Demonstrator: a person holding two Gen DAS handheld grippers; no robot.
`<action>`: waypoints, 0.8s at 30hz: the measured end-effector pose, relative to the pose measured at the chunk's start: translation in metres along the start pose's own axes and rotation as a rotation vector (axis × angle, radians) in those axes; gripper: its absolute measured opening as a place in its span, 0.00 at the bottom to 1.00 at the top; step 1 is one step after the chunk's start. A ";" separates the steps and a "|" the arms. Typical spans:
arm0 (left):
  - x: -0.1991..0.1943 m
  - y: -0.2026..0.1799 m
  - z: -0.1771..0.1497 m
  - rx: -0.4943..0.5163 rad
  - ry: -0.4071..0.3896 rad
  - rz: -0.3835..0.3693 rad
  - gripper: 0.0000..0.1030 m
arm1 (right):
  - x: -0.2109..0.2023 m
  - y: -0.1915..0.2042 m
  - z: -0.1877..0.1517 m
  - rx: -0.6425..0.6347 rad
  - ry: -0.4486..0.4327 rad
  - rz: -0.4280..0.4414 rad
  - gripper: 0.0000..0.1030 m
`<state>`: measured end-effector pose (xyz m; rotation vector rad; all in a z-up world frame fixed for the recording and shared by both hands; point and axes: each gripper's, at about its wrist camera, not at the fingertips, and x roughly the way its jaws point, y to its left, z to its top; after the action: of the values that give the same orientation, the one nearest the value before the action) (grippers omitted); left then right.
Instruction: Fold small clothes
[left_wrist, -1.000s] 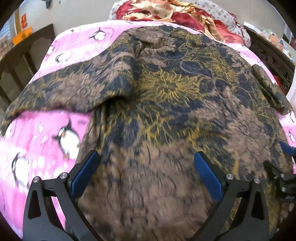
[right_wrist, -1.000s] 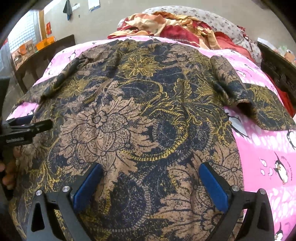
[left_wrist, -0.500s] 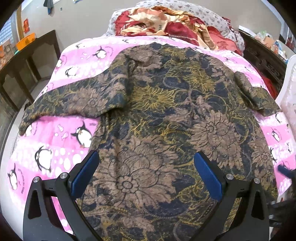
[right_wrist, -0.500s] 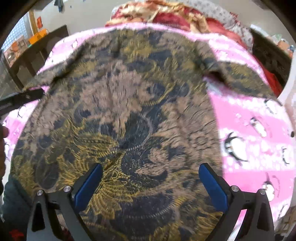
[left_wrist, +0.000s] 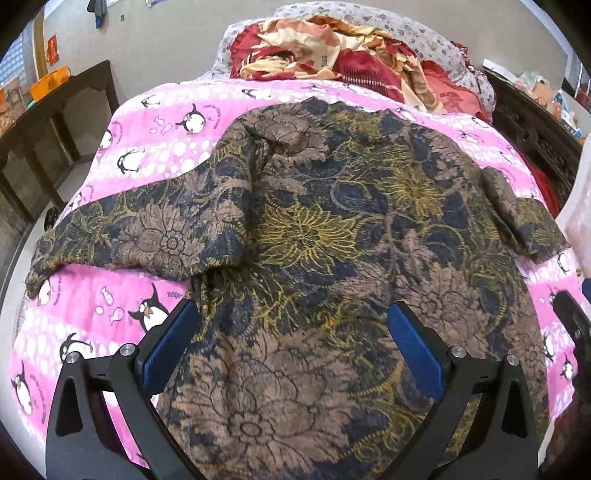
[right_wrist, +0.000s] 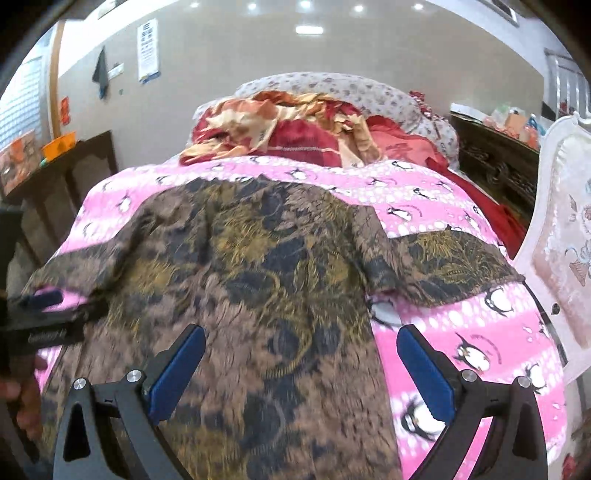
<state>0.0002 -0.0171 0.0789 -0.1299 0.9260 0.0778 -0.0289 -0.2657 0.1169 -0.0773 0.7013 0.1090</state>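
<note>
Brown, navy and gold batik shirt spread flat on the pink penguin quilt of the bed, sleeves stretched out to either side — laid open that way, presumably, so seams and hems can be found for a first fold. Left sleeve reaching toward the quilt's left edge, with a small bulge where it meets the body; right sleeve lying across pink just short of the white padded headboard.

Left claw released, jaws wide apart, held above the lower body of the shirt near its left side seam, gripping nothing. Right claw likewise spread and empty, straddling the shirt's right side edge, one pad over cloth and the other over quilt.

Bare quilt on both sides and beyond the collar, enough to swing a sleeve inward. Crumpled red and cream bedding piled at the far end, well apart from the shirt. Dark wooden furniture beside the bed on the left, off the working surface.
</note>
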 end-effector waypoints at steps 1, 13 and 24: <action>0.004 0.001 0.001 -0.003 0.003 0.004 1.00 | 0.006 0.000 0.002 0.007 0.000 -0.013 1.00; 0.078 0.000 -0.015 0.033 -0.013 0.012 1.00 | 0.090 0.011 -0.025 -0.084 0.030 -0.056 1.00; 0.082 0.003 -0.016 0.031 -0.023 0.012 1.00 | 0.116 -0.007 -0.034 0.014 0.136 -0.036 1.00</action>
<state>0.0366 -0.0157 0.0039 -0.0944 0.9052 0.0761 0.0383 -0.2679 0.0164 -0.0843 0.8355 0.0642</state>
